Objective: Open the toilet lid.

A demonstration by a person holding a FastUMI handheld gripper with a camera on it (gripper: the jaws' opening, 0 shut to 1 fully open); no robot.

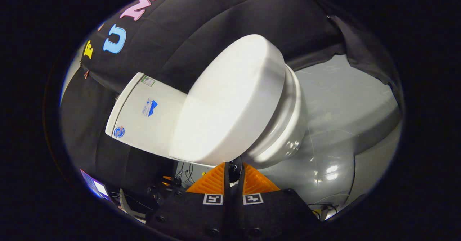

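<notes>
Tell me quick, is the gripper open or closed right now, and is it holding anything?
Gripper: closed, fingers nearly together with a thin gap, holding nothing; its tips sit just under the edge of the toilet lid, which is down.

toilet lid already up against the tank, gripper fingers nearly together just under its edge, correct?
Not quite. In the gripper view the toilet lid is down, lying closed over the bowl, not up against the tank. The rest holds: the gripper has its fingers nearly together, tips just at the lid's near edge, gripping nothing.
</notes>
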